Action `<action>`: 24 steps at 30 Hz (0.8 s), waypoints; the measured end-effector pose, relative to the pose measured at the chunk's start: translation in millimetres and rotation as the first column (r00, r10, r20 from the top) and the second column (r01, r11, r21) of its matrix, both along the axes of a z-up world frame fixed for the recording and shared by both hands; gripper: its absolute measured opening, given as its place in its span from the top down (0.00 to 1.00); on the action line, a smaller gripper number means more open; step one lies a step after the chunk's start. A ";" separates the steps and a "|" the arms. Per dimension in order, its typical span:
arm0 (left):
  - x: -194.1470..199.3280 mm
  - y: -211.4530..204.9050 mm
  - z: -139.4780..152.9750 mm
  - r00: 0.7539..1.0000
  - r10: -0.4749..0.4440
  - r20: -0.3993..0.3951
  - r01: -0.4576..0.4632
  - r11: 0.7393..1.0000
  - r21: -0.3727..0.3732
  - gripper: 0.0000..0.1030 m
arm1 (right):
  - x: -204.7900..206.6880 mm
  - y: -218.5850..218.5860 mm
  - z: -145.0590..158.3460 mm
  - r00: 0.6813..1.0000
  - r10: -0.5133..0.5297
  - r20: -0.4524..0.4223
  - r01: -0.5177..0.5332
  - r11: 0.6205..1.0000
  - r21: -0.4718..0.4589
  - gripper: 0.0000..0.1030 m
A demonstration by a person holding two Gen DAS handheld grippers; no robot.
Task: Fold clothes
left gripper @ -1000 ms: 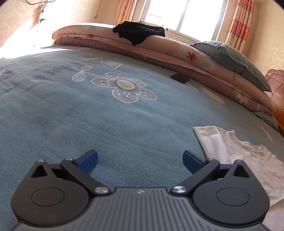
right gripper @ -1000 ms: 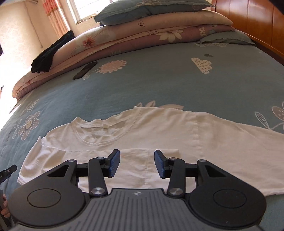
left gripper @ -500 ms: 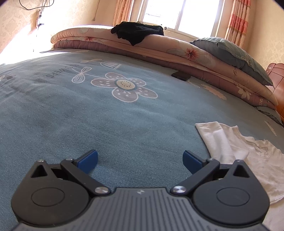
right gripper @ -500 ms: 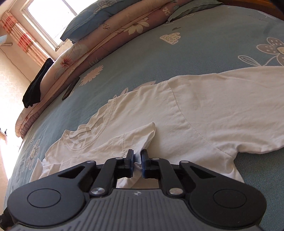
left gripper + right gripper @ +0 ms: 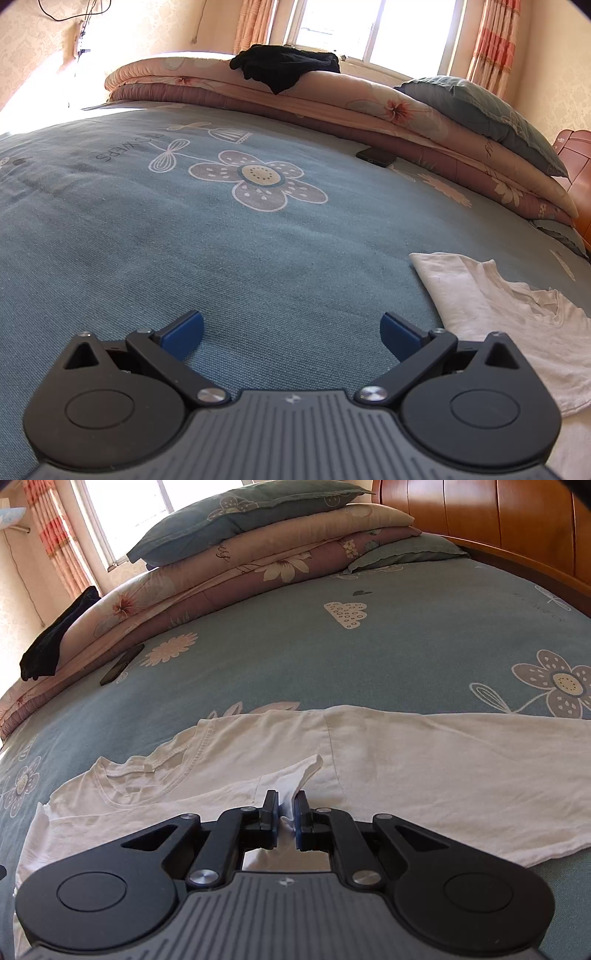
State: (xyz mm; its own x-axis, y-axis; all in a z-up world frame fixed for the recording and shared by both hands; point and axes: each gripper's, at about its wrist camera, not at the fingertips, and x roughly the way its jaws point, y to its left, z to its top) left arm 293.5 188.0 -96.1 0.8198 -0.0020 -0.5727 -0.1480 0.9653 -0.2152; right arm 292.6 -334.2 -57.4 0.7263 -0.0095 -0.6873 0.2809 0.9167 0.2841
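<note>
A folded-in edge of the white T-shirt [image 5: 424,768] is clamped by the right claw [image 5: 285,808]. The left claw [image 5: 291,332] is held apart over the bed [image 5: 258,258]; a lift-and-carry fold is judged next

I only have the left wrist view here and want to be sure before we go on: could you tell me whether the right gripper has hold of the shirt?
Observer: Yes, the right gripper is shut on a pinch of the white T-shirt, on a flap already folded onto the chest.
Operator: Thank you. How is the rest of the shirt lying?
Observer: Flat on the blue bedspread, one sleeve stretched out to the right of the gripper.
Operator: And is anything close to it on that side?
Observer: No; the dark phone lies well beyond it, beside the folded quilts.
</note>
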 end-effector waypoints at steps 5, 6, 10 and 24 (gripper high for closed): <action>0.4 -1.2 0.0 1.000 0.000 0.000 0.000 1.000 0.000 0.02 | -11.0 -4.4 -16.4 0.998 -0.049 -0.032 0.050 0.999 0.017 0.90; 0.6 -1.3 0.0 1.000 0.001 0.000 -0.001 1.000 0.000 0.02 | -13.1 -4.4 -16.7 0.998 -0.054 -0.033 0.054 0.998 0.014 0.90; 1.1 -2.2 -0.2 1.000 0.000 -0.002 0.000 1.000 0.004 0.02 | -22.7 -1.7 -14.1 0.997 -0.064 -0.038 0.064 0.998 -0.006 0.90; -4.0 10.9 3.6 0.999 0.030 0.027 -0.028 0.996 -0.081 0.02 | -12.1 89.3 43.4 0.973 0.221 0.071 -0.218 0.975 -0.048 0.84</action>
State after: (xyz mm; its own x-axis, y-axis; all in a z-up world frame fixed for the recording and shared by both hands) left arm 289.5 198.9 -92.5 0.8360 -0.0231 -0.5483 -0.1687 0.9399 -0.2968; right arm 280.5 -244.8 -14.0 0.7632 0.1300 -0.6329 0.0503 0.9646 0.2588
